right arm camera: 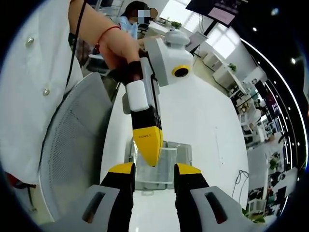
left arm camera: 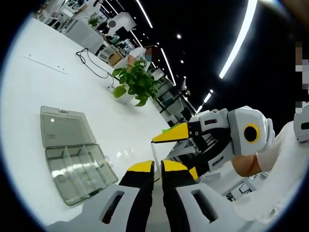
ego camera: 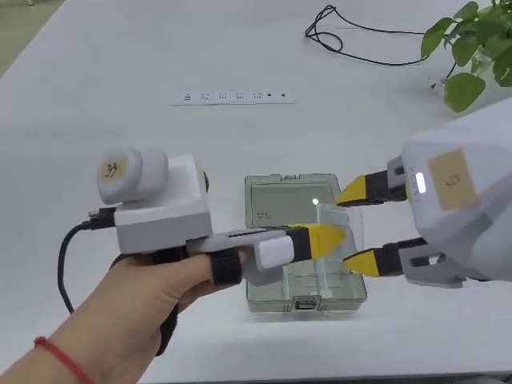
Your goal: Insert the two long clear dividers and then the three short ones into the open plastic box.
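In the head view, the open plastic box (ego camera: 272, 298) lay on the white surface (ego camera: 120, 64) in the lower middle of the frame. Its lid (ego camera: 280, 196) was folded flat toward the top of the frame. The left tool (ego camera: 324, 240) came in from the left, held by a hand (ego camera: 136, 320), and its yellow tips were over the right part of the box. Its two jaws were clenched on one clear divider (ego camera: 342, 222), which stood upright above the box. In the left gripper view the jaws stood almost together, and the thin edge of the divider showed in the narrow gap between them.

The right tool (ego camera: 346, 228) came in from the right side of the frame. It was released, its jaws were wide apart, and it grasped nothing. One jaw was above the divider in the frame and the other below it. In the right gripper view the tip of the left tool and the clear sheet were between these two jaws.

In the left gripper view some clear dividers stood inside the box and made compartments, but I cannot tell how many.

Toward the top of the head view there were a white power strip (ego camera: 232, 98), a black cable (ego camera: 352, 44) and a green plant (ego camera: 472, 56) in the upper right corner.
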